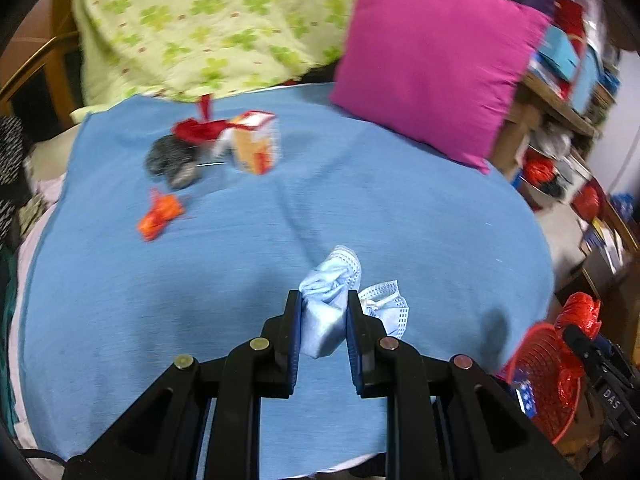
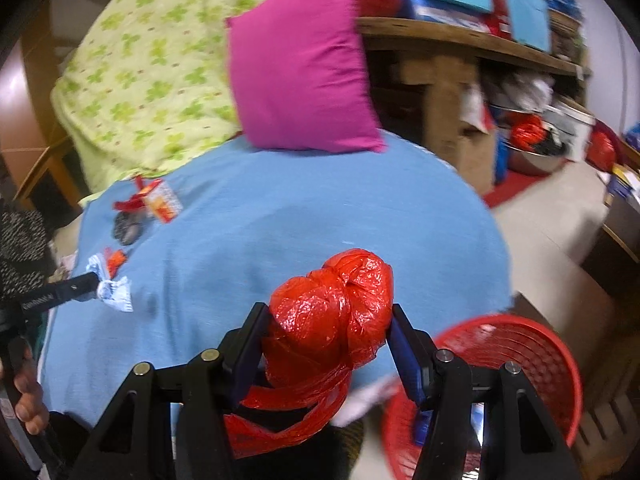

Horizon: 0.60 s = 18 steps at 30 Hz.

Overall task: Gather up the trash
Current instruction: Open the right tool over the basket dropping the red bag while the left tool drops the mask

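Observation:
My left gripper (image 1: pixel 324 300) is shut on a crumpled light-blue face mask (image 1: pixel 334 280) above the blue bedsheet (image 1: pixel 200 300); it also shows in the right wrist view (image 2: pixel 108 286). My right gripper (image 2: pixel 326 320) is shut on a knotted red plastic bag (image 2: pixel 332 312), held near the bed's edge beside a red mesh basket (image 2: pixel 520 360). The basket also shows in the left wrist view (image 1: pixel 540 368). More trash lies far left on the sheet: an orange wrapper (image 1: pixel 160 216), a snack box (image 1: pixel 256 144), a red scrap (image 1: pixel 200 128) and a dark crumpled lump (image 1: pixel 172 160).
A magenta pillow (image 1: pixel 432 64) and a green floral quilt (image 1: pixel 208 28) lie at the head of the bed. Cluttered wooden shelves (image 2: pixel 480 40) with boxes and bags stand to the right, with tiled floor (image 2: pixel 552 232) between them and the bed.

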Each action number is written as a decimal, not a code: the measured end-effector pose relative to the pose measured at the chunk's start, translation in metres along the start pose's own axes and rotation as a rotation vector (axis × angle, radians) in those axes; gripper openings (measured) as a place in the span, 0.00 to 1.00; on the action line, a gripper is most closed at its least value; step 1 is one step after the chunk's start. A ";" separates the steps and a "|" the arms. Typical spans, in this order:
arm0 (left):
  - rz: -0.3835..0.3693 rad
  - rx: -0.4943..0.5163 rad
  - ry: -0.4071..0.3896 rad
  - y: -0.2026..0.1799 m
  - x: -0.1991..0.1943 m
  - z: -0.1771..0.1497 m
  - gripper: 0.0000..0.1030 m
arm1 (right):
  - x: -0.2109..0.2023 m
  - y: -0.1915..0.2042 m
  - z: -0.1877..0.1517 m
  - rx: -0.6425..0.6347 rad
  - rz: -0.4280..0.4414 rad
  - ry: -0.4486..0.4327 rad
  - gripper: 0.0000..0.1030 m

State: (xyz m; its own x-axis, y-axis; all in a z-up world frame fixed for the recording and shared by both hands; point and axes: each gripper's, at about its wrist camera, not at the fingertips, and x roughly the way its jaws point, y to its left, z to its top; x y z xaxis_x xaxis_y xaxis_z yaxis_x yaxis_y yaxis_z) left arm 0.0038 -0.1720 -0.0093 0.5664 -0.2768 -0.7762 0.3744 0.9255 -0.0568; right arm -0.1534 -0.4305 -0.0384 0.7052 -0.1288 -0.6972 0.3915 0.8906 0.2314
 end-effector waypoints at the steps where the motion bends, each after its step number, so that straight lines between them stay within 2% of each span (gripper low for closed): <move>1: -0.013 0.016 0.002 -0.009 0.000 0.000 0.21 | -0.003 -0.012 -0.003 0.015 -0.017 0.003 0.60; 10: -0.142 0.138 0.004 -0.088 -0.007 -0.002 0.21 | -0.017 -0.091 -0.040 0.101 -0.157 0.071 0.60; 18: -0.252 0.246 0.025 -0.153 -0.011 -0.012 0.21 | -0.020 -0.125 -0.059 0.136 -0.205 0.121 0.60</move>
State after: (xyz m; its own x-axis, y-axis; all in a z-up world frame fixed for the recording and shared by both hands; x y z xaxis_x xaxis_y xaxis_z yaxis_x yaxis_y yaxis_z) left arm -0.0686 -0.3076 0.0008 0.4166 -0.4797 -0.7722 0.6679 0.7378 -0.0981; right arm -0.2517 -0.5139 -0.0934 0.5305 -0.2396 -0.8131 0.5999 0.7838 0.1604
